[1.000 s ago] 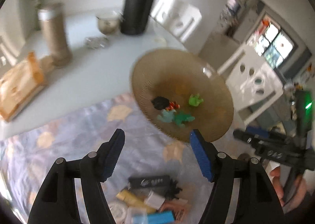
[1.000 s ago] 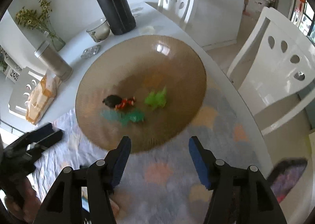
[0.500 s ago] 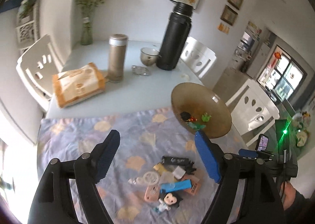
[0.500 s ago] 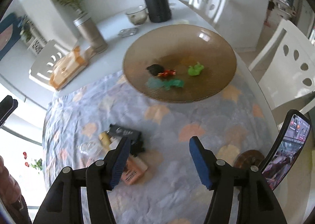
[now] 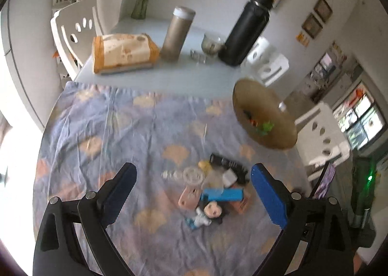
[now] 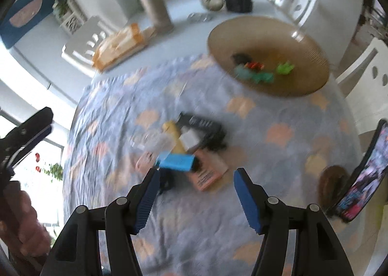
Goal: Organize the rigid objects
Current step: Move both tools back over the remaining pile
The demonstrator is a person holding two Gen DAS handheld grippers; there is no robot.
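Dining table w/ a blue cloth (image 5: 126,130): toy pile (image 6: 186,149) mid-cloth, near the brown bowl (image 6: 308,40); both claws, left (image 5: 194,196) & right (image 6: 194,200), gape empty; blue block (image 6: 175,162) looks light, stiff, so pinch its long sides.

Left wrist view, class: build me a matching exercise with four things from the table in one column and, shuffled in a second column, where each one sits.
Things
1. green toy
2. black bottle
3. blue box
4. tissue pack

Places
A. in the heap of small items on the patterned cloth
B. inside the brown bowl
C. on the bare tabletop, left of the tan flask
D. standing upright at the far end of the table, right of the small cup

Pairs: 1-B, 2-D, 3-A, 4-C
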